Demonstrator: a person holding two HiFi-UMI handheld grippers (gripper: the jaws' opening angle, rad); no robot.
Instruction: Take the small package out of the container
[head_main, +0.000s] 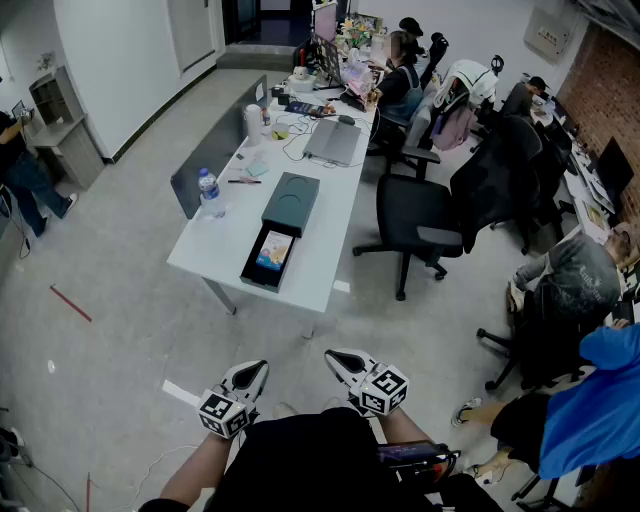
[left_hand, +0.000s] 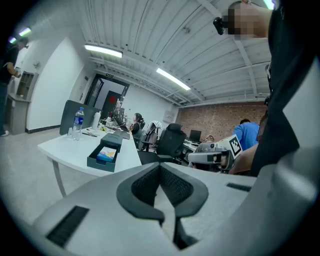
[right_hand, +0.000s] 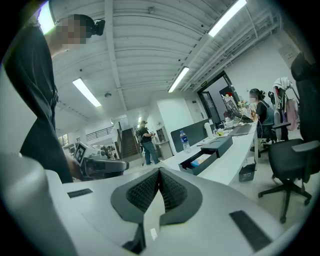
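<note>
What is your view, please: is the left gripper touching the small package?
Apart: the head view shows floor between the left gripper and the small package.

Head view overhead, table (head_main: 320, 250) shared — all 3

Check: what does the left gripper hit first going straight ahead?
Way looks free nearby. The left gripper aims over grey floor, just right of the white table's near end, likely toward the black office chair; depth is unclear.
</note>
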